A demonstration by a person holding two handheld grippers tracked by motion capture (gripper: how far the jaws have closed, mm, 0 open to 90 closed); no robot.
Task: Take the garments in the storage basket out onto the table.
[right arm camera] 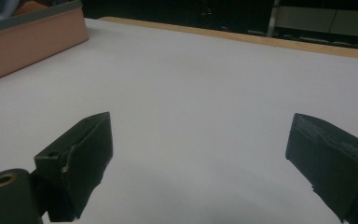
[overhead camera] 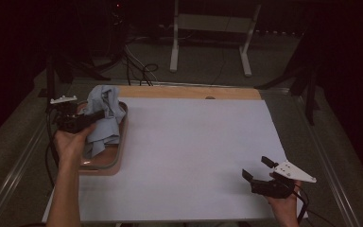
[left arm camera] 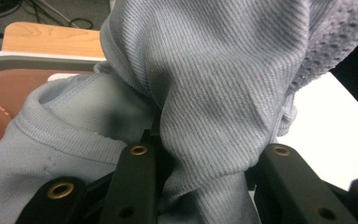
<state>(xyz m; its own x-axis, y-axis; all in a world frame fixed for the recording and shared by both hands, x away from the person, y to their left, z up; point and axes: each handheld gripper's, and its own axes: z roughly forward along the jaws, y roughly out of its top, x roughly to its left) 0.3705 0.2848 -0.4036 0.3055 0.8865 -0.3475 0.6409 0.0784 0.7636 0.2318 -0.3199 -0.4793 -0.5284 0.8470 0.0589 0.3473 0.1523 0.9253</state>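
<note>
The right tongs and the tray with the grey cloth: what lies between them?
Nothing: in the high view, bare white table separates the right tongs from the tray holding the grey cloth.

Two bare forearms, no sleeves on them, each hand with a black hand-held gripper. The left gripper is black with a small pale grey three-cornered plate on top; its flat black jaw arms carry brass-ringed screw holes. The right gripper has a larger pale grey triangular plate dotted with small holes, a black cable trailing behind, and blocky black pads with worn, scuffed edges.
</note>
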